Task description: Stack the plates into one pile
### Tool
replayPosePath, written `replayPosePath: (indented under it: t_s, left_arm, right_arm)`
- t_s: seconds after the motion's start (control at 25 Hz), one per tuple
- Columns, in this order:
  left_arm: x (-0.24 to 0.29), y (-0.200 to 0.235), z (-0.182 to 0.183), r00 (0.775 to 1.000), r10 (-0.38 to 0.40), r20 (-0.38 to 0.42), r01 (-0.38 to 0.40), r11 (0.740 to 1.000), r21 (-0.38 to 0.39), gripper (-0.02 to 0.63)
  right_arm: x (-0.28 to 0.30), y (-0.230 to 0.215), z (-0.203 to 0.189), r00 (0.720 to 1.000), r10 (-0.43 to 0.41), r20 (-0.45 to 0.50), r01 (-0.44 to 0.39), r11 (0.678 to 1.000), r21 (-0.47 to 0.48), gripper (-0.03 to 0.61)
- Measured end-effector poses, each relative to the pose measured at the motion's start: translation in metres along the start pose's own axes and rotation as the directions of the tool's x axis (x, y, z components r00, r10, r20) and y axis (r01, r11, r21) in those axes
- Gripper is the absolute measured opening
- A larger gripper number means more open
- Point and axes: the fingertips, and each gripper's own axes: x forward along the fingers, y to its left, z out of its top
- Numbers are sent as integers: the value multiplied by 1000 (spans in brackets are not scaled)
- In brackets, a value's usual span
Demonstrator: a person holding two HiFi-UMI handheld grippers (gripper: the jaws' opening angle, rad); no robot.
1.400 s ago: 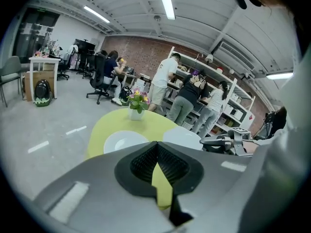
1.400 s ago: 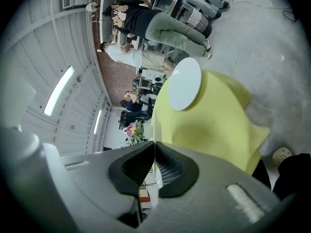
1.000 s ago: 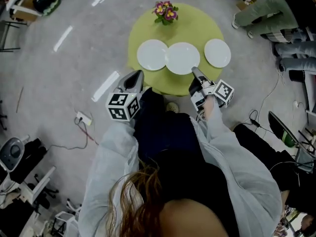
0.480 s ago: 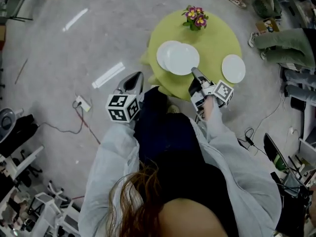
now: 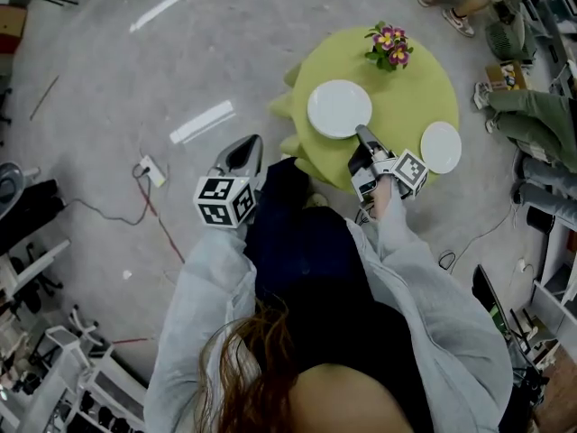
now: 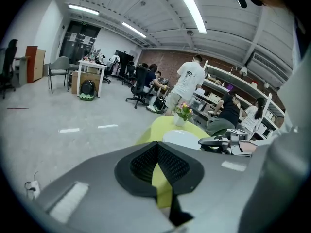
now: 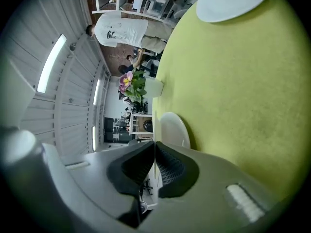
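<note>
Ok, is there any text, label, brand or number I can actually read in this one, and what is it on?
No words or numbers can be read in any view.
Marker cube at left and marker cube at right: black-and-white square patterns only, no letters.
Print on a standing person's white T-shirt: too small and blurred to read.

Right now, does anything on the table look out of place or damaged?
Nothing looks spilled or broken. The lone plate lies apart near the table's edge, away from the gripped plate whose rim the right hand-held gripper pinches. The flowers stand upright.
</note>
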Motion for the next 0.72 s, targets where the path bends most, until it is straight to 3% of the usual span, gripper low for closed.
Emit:
replayPosePath:
  t_s: [0.4, 0.44, 0.56, 0.72]
  left_arm:
    - [-3, 5, -6, 1000, 11, -5, -11, 1000, -21, 14]
    - [-3, 5, -6, 1000, 10, -4, -10, 1000, -21, 14]
    - [-2, 2, -7, 1000, 4, -5, -4, 1000, -19, 12]
    - [3, -2, -7, 1000, -15, -13, 14, 1000, -12, 14]
  right_arm:
    - [4, -32, -1, 984, -173, 47, 171, 984, 48, 25]
    - [5, -31, 0, 984, -170, 51, 167, 984, 58, 45]
    - [9, -25, 0, 987, -155, 41, 152, 985, 81, 190]
    - [11, -24, 4, 981, -182, 70, 174, 979, 103, 221]
